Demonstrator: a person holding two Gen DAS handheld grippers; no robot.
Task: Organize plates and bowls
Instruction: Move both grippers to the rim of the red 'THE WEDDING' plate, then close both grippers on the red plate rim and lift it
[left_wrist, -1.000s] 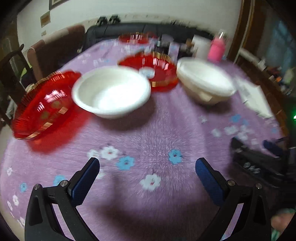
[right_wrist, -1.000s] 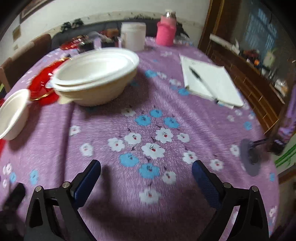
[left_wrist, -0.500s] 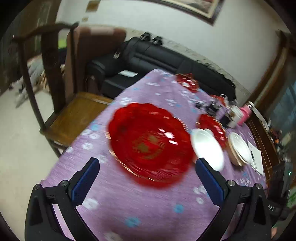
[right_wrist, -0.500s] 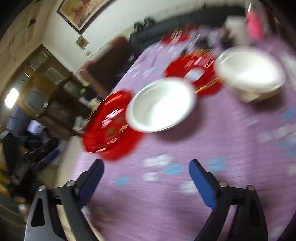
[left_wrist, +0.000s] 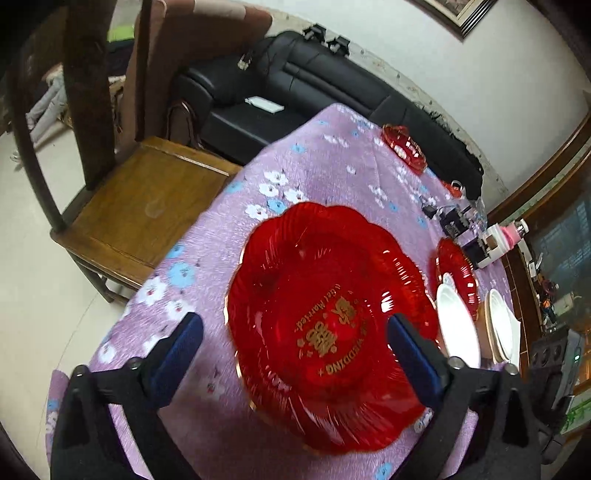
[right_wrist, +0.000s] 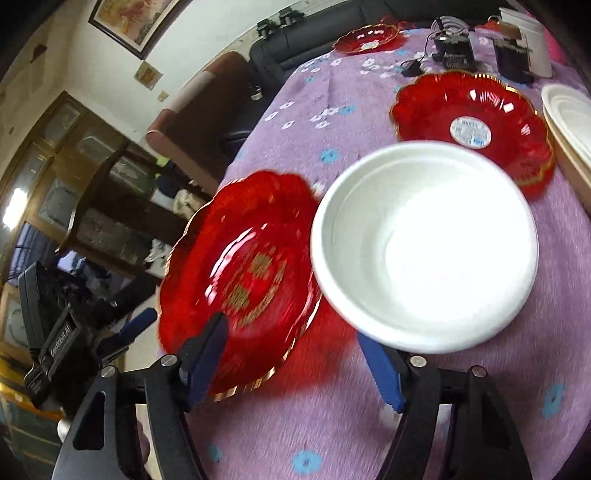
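A large red scalloped plate with gold lettering lies on the purple flowered tablecloth. My left gripper is open and empty, its fingers either side of the plate's near half. The same plate shows in the right wrist view, with a white bowl overlapping its right rim. My right gripper is open and empty, just in front of both. A second red plate with a sticker lies behind the bowl. Stacked white bowls stand at the right edge.
A small red dish sits at the table's far end, with dark electronics and a white container near it. A wooden chair stands at the table's left side. A black sofa is behind the table.
Both grippers swung left and closed in. The left one now hovers at the big red plate; the right one has come close to the white bowl and that plate.
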